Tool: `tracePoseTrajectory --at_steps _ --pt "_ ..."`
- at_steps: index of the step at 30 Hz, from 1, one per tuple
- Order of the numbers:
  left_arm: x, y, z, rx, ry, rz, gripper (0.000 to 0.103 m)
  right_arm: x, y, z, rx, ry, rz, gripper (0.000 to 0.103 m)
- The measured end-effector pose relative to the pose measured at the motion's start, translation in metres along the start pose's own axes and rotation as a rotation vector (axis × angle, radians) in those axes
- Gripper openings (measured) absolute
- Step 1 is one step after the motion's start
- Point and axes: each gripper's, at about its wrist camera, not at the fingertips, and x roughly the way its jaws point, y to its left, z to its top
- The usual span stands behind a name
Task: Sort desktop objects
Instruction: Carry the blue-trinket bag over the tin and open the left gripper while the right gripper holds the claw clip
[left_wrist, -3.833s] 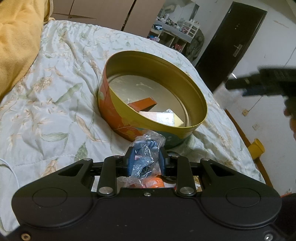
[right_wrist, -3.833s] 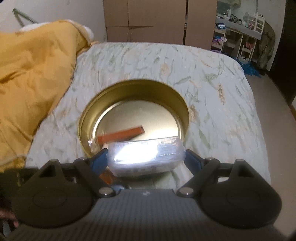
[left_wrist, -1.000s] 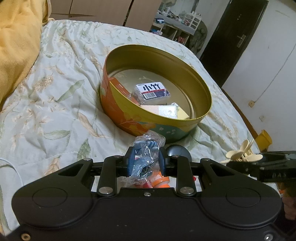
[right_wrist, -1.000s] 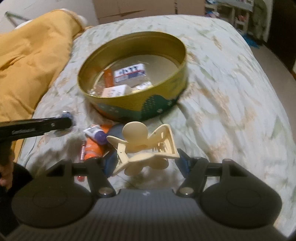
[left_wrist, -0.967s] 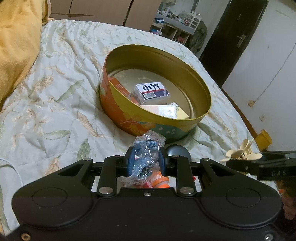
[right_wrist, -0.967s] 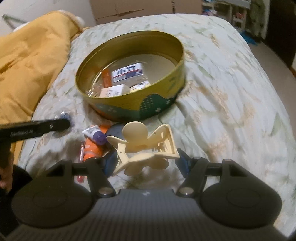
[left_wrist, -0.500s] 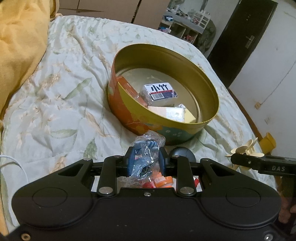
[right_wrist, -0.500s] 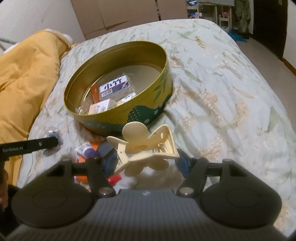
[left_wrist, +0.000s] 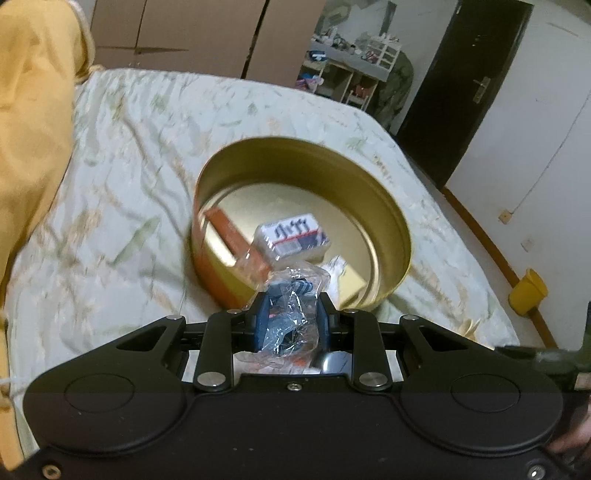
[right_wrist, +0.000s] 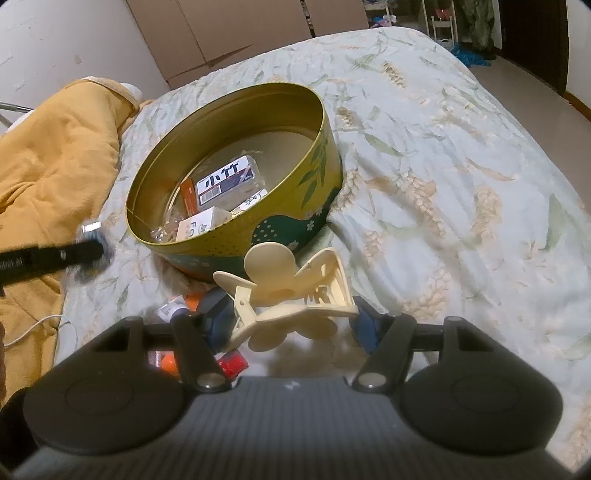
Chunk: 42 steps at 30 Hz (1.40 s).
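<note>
Crinkly clear plastic packet (left_wrist: 291, 314), pinched in left gripper (left_wrist: 290, 321), is nearing round gold tin (left_wrist: 391, 221); right gripper (right_wrist: 291, 314) is clamping cream claw clip (right_wrist: 284, 291). Risk: slippery film sliding free short of the rim.

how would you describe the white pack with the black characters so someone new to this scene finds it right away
Start at the big round gold tin sitting on the leaf-print bedspread. Look inside it, near the middle of the floor: the white pack lies flat beside an orange box. It alone carries a dark label with large white-outlined characters and a barcode, under clear wrap.
</note>
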Motion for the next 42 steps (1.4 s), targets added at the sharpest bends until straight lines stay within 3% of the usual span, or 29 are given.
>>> tracePoseTrajectory --at_steps 13,23,24,26,27,31,42 --pt "0.021 -0.034 0.051 0.066 -0.023 -0.025 0.025 0.003 -0.007 0.002 0.035 -0.009 0.024 0.068" --pt "0.057 -0.051 0.084 0.097 -0.025 0.004 0.026 0.006 -0.016 0.004 0.074 -0.019 0.042 0.068" --pt "0.059 -0.053 0.088 0.095 -0.039 0.016 0.029 0.006 -0.018 0.004 0.078 -0.021 0.045 0.068" --pt "0.062 -0.053 0.093 0.085 -0.041 0.033 0.066 0.006 -0.019 0.004 0.083 -0.022 0.044 0.068" --pt "0.062 -0.051 0.094 0.076 -0.042 0.029 0.07 0.007 -0.02 0.003 0.086 -0.021 0.044 0.068" --pt "0.062 -0.042 0.089 0.085 -0.012 0.032 0.081 0.007 -0.021 0.003 0.094 -0.023 0.048 0.068" --pt "0.058 -0.017 0.024 0.175 0.174 -0.061 0.08 0.004 -0.024 0.005 0.113 -0.031 0.057 0.068"
